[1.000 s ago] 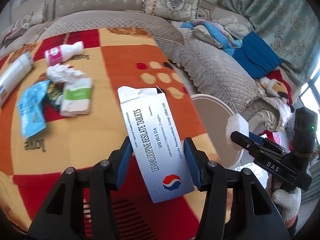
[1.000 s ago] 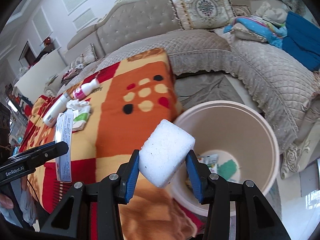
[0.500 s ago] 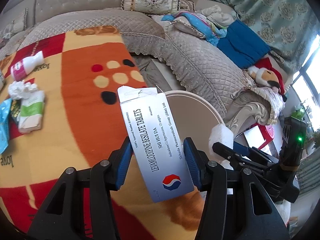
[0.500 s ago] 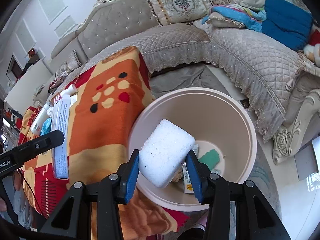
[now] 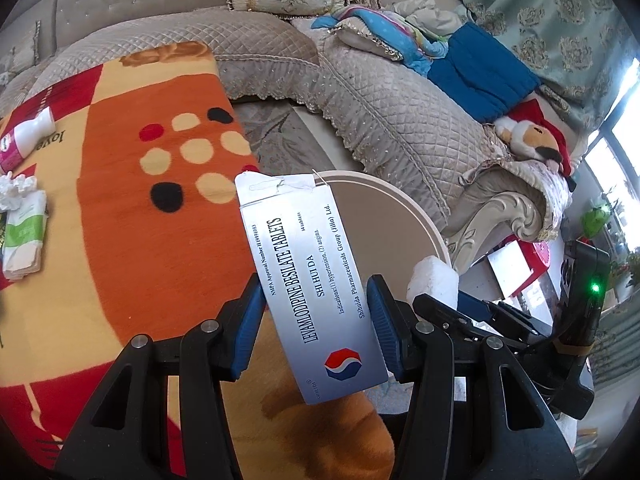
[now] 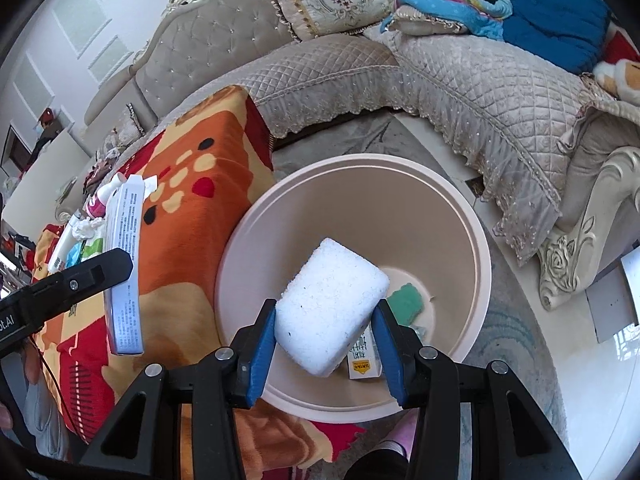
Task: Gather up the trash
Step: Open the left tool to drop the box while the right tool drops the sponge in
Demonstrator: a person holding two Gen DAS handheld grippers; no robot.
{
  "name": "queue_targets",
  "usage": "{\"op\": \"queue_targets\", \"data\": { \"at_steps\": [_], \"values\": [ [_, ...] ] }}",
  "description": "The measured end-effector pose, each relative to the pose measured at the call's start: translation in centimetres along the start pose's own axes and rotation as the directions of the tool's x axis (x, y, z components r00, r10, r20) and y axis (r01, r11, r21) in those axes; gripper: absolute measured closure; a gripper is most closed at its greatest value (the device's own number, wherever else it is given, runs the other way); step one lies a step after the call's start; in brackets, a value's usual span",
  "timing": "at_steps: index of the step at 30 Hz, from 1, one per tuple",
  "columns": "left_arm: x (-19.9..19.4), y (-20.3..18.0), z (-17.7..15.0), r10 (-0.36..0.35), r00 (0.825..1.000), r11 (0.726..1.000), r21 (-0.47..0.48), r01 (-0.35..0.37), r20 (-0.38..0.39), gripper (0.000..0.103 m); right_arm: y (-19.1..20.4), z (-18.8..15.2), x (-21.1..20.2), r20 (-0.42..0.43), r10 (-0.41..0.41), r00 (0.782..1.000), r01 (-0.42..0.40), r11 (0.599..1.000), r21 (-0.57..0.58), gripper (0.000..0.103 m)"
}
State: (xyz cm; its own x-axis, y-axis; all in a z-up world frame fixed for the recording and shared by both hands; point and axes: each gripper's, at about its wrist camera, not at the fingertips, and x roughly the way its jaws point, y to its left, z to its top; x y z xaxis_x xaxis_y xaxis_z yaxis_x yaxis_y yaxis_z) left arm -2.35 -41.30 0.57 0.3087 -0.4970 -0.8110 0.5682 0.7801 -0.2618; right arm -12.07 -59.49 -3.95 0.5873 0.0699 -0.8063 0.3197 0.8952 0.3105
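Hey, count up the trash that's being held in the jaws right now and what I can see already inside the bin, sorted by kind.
Tablet box held by the left gripper: 1
White foam block held by the right gripper: 1
Green piece in the bin: 1
Small yellow-labelled carton in the bin: 1
Total: 4, though the foam block hides part of the bin floor.

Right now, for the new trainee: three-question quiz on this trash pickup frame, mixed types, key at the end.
1. True or false: the right gripper holds the white foam block above the round beige plastic bin.
2. What does the left gripper grip? A) pink-capped bottle B) white cardboard tablet box C) crumpled tissue
3. Fill in: the green sponge-like scrap lies inside the ____.

Key: 1 true; 2 B; 3 bin.
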Motion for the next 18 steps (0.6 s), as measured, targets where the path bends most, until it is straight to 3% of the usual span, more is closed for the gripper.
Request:
{"op": "queue_targets", "data": {
  "at_steps": [9,16,18],
  "values": [
    [1.1,0.0,0.1,-0.008,1.0,1.0,-0.009,0.008,-0.015,0.053,-0.6,0.2,0.5,-0.011,-0.015,1.0,0.015,1.0,0.013,0.057],
    [1.4,0.0,0.3,-0.04,0.999,0.999,-0.018,0.04,-0.021,0.052,-0.9,0.4,0.7,-0.007,-0.04,0.999,0.04,0.999,0.036,0.048],
    [1.5,0.0,0.3,-0.051,0.998,0.999,-0.02,0.05,-0.026,0.052,-1.0,0.4,0.8,-0.008,-0.042,0.999,0.042,0.998,0.041,0.037]
  ]
}}
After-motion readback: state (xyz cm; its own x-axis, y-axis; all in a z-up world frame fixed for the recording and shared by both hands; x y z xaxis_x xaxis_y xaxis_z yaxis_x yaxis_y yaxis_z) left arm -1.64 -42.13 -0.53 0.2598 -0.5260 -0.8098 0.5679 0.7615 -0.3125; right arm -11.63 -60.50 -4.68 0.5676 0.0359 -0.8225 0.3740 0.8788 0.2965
